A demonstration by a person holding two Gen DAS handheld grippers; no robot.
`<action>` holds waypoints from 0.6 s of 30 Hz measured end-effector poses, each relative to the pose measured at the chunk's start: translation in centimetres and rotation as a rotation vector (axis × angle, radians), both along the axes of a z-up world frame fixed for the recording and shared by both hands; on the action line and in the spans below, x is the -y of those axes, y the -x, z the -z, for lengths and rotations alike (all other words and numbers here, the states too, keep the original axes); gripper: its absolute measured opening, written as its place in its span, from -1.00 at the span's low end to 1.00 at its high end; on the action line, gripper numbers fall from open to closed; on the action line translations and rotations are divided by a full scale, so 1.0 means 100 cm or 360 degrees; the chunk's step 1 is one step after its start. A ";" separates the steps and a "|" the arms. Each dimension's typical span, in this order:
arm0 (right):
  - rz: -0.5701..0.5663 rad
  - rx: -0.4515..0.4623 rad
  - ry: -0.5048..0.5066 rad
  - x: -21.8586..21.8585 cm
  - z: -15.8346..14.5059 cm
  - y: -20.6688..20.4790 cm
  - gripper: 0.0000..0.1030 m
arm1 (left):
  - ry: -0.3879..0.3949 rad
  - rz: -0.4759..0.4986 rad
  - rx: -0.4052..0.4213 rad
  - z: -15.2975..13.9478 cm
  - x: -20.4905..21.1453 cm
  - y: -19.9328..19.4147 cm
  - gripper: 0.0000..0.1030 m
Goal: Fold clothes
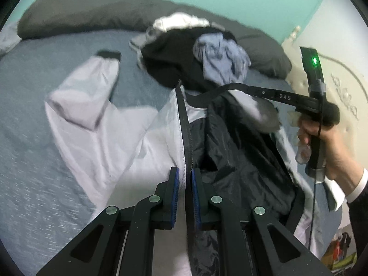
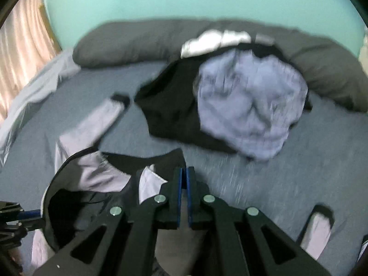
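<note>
One white jacket (image 1: 96, 138) lies near; one heap of three garments (image 1: 184, 53) sits far; one long pillow (image 1: 76, 13); two claws.

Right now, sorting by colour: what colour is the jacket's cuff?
Black, on the pale lilac jacket; cuff clearest in the left wrist view.

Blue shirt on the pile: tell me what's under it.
The crumpled blue shirt lies on a black garment, which spreads out past it onto the bed. A pale garment shows behind. Anything directly beneath the shirt is covered.
</note>
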State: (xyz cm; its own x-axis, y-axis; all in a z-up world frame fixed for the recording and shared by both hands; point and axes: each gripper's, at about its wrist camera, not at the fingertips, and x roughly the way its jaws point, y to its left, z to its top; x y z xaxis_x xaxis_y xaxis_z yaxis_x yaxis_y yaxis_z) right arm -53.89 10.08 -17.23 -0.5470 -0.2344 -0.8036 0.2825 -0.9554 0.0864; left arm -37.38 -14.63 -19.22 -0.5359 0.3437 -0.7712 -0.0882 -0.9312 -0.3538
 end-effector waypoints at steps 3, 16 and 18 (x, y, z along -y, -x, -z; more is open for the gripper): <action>0.0030 0.0083 -0.0002 -0.010 0.017 -0.007 -0.88 | 0.0017 0.0030 0.0066 0.023 -0.014 0.004 -0.75; 0.0267 0.0265 0.0011 -0.135 0.006 -0.096 -0.51 | 0.0012 0.0009 0.0103 0.015 -0.024 -0.022 -0.64; 0.0274 0.0328 0.0024 -0.146 0.014 -0.114 -0.51 | 0.0018 0.0004 0.0103 0.008 -0.024 -0.033 -0.62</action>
State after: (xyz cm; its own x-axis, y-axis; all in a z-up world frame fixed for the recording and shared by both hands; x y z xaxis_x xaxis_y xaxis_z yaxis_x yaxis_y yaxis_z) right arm -42.50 24.73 -18.62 -0.4049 -0.1649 -0.8993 0.0912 -0.9860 0.1398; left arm -34.08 -12.27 -20.01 -0.4840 0.3360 -0.8080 -0.0678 -0.9350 -0.3482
